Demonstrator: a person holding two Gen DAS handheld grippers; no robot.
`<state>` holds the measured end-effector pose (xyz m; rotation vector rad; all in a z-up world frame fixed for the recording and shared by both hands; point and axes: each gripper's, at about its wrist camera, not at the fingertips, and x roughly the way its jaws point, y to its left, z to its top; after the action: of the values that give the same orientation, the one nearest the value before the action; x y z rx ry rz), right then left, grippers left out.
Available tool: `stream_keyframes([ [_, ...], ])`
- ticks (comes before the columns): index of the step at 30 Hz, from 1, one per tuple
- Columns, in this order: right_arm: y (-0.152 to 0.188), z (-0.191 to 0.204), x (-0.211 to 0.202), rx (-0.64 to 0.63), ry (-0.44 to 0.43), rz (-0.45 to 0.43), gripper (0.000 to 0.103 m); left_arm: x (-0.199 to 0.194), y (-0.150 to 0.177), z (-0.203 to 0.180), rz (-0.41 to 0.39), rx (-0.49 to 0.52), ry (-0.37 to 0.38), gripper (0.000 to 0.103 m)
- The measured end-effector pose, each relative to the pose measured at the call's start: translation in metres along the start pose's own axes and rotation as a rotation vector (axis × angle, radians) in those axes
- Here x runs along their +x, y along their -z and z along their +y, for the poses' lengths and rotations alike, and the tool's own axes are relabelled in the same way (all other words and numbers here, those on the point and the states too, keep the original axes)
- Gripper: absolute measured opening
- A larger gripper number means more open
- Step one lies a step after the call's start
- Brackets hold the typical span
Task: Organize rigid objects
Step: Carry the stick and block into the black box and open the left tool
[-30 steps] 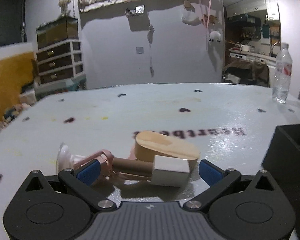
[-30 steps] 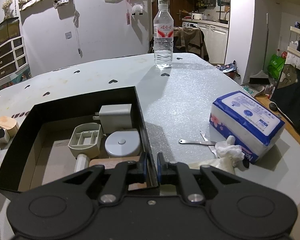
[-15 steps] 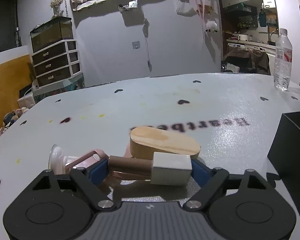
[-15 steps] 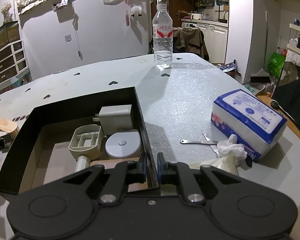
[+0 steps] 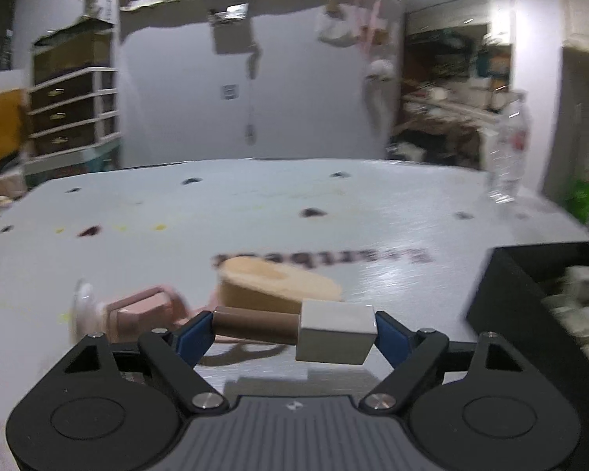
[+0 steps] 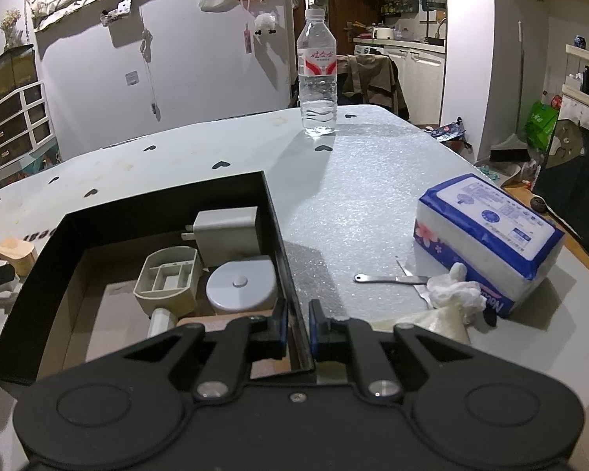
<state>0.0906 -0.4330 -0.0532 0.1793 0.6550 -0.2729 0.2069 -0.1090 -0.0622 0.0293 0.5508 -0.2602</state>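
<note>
The left gripper (image 5: 290, 331) is clenched on a stamp-like piece (image 5: 294, 329) with a brown cylindrical handle and a white block head, held crosswise between its blue pads and lifted clear of the table (image 5: 255, 212). Just behind it on the table lie a tan wooden oval block (image 5: 275, 284) and a pink plastic part (image 5: 145, 310) with a clear suction cup (image 5: 83, 306); the picture is blurred. The black box (image 6: 273, 212) stands to the right, and the right gripper (image 6: 296, 324) is clamped on its near right wall, one finger inside and one outside. Inside the box sit a white charger (image 6: 227, 229), a beige compartment tray (image 6: 169, 276), a round white tape measure (image 6: 241, 284) and a wooden piece at the near edge. Right of the box lie a metal tool (image 6: 388, 278), crumpled tissue (image 6: 455, 290) and a blue tissue pack (image 6: 487, 235); a water bottle (image 6: 318, 78) stands at the far edge
</note>
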Motion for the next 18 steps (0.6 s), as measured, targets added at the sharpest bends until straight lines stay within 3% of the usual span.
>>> stream_keyframes([
  [5, 0.000, -0.001, 0.000, 0.002, -0.005, 0.000, 0.011, -0.020, -0.012, -0.011, -0.038, 0.059, 0.152, 0.086],
  [12, 0.002, -0.004, -0.002, 0.012, -0.018, -0.009, 0.011, -0.039, -0.035, -0.044, -0.083, 0.250, 0.380, 0.086],
  [18, 0.003, -0.006, -0.002, 0.025, -0.029, -0.017, 0.011, -0.038, -0.036, -0.089, -0.021, 0.435, 0.572, 0.086],
])
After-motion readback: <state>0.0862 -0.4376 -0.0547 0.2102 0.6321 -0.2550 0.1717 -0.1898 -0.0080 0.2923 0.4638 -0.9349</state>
